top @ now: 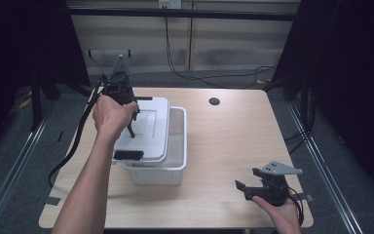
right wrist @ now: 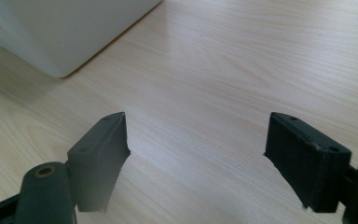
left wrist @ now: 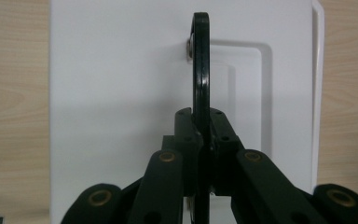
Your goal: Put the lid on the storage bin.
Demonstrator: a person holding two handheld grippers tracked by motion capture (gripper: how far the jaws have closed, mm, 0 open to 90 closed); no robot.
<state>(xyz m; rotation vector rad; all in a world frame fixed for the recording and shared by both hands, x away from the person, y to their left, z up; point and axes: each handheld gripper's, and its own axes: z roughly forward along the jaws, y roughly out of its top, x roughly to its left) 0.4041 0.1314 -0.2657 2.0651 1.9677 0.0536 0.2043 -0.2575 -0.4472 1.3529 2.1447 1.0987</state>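
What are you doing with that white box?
A person holds a gripper in each hand at a wooden table. The left gripper is shut on the black handle of the white lid. The lid sits crooked over the white box, shifted to the left, so part of the box is open on the right. The right gripper is open, with nothing between its jaws, low over the table near the front right corner.

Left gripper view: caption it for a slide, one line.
Left gripper shut on the black handle of the white lid, above the wooden table.
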